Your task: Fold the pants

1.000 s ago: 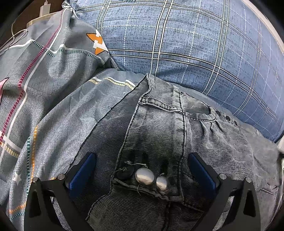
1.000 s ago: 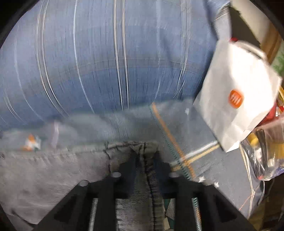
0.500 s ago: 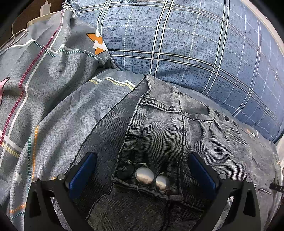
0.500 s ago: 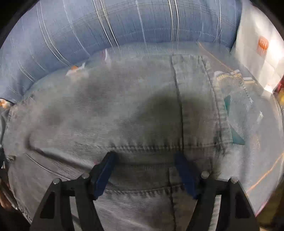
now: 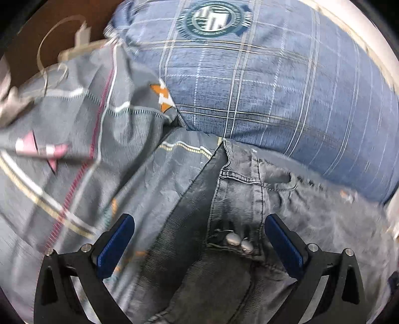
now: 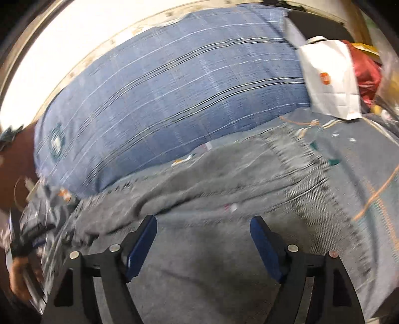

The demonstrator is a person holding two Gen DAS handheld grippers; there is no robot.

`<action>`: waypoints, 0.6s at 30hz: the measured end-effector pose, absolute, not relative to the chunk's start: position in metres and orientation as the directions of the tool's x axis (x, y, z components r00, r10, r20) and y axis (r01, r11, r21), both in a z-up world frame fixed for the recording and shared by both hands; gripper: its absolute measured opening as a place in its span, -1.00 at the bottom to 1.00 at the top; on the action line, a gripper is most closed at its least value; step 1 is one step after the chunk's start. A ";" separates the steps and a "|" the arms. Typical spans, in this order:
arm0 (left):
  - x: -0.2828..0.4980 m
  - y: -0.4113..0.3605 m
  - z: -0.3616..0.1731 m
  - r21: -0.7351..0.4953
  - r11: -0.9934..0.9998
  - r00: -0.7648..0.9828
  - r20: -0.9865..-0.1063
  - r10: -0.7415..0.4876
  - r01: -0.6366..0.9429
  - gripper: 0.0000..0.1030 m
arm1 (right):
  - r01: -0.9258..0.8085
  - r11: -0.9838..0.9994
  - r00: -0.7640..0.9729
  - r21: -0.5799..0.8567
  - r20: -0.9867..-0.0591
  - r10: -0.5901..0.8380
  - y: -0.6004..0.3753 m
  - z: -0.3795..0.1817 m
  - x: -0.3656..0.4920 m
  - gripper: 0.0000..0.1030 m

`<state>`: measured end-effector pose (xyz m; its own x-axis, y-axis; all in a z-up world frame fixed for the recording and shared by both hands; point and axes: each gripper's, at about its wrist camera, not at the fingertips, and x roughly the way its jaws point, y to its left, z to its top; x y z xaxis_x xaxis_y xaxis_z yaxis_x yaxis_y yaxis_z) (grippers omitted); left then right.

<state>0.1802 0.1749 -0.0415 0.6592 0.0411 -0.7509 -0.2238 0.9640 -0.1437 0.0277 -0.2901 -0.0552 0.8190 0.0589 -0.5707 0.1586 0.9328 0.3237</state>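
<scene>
Since a second ago the left gripper (image 5: 199,244) has lifted away from the jeans (image 5: 239,199), so the two metal buttons (image 5: 238,243) at the waistband look smaller and sit further below it, and a round badge (image 5: 217,20) on the blue plaid pillow (image 5: 274,87) has come into the top of the left wrist view. The right gripper (image 6: 203,240) has let go of the seam it was pinching and swung across the cloth; its jaws have just been opening, and nothing is pressed between them now.

In the left wrist view, from the left: a white cable (image 5: 49,57) loops over a brown surface at the far edge, then a grey patterned bedsheet (image 5: 74,139) with stripes and orange and pink shapes, rumpled and partly blurred. Next come the jeans, lying flat on the sheet with their top corner touching the pillow. The left gripper's blue pads (image 5: 116,246) stand wide apart above the waistband, clear of the cloth.

In the right wrist view, from the left: a hand (image 6: 20,276) at the frame edge, then the pillow along the back, the jeans (image 6: 224,194) spread in front of it, and a white paper bag (image 6: 329,77) with an orange mark standing at the pillow's right end. The right gripper's pads (image 6: 141,246) are apart over plain denim.
</scene>
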 end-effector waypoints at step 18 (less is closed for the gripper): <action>0.354 0.174 -0.071 -0.223 0.956 0.479 -0.871 -0.107 -0.192 0.75 | 0.179 0.796 0.798 0.578 -0.558 0.226 -0.339 -0.074 0.021 0.57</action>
<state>0.3545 0.1744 -0.0709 0.4793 -0.1073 -0.8711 -0.1918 0.9557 -0.2232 0.0208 -0.3394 -0.0736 0.7984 0.2257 -0.5582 0.1793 0.7959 0.5782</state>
